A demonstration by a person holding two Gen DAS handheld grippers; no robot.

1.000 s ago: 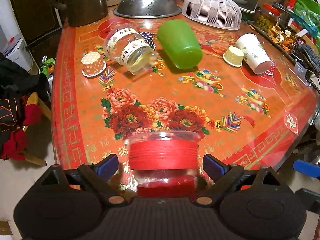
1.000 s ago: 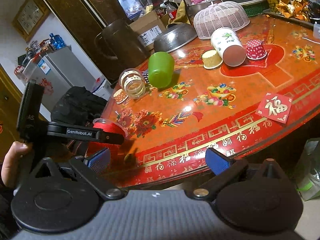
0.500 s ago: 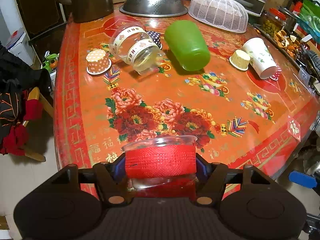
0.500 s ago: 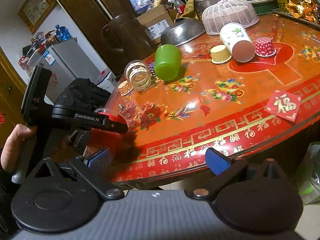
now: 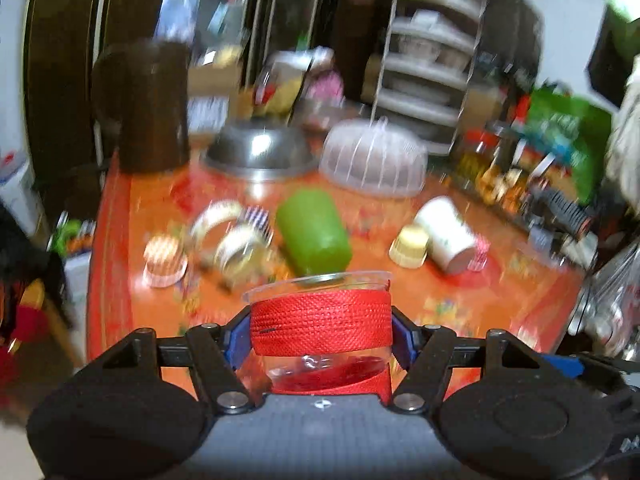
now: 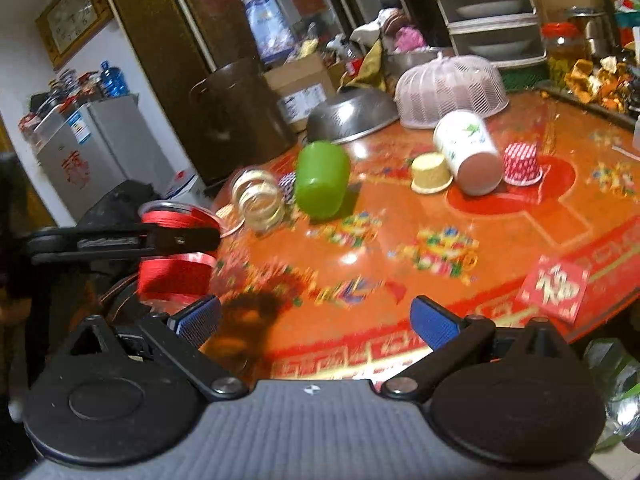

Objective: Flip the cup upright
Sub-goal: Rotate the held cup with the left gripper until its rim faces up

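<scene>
My left gripper [image 5: 320, 334] is shut on a clear plastic cup with red bands [image 5: 320, 328] and holds it above the near left edge of the table, rim up. In the right wrist view the same cup [image 6: 174, 248] hangs in the left gripper's black fingers [image 6: 120, 238], lifted off the table. My right gripper [image 6: 316, 318] is open and empty over the table's front edge. A green cup [image 6: 322, 184] lies on its side mid-table; it also shows in the left wrist view [image 5: 314, 232].
On the red patterned table [image 6: 400, 280]: a glass jar on its side [image 6: 260, 200], a white paper cup on its side [image 6: 468, 152], small paper cups [image 6: 432, 172], a metal bowl [image 6: 352, 114], a mesh food cover [image 6: 450, 90], a brown jug [image 5: 154, 104].
The left gripper has lifted the red-banded cup off the table and tilted its view upward. The left view is now blurred by motion. The right gripper has stayed open.
</scene>
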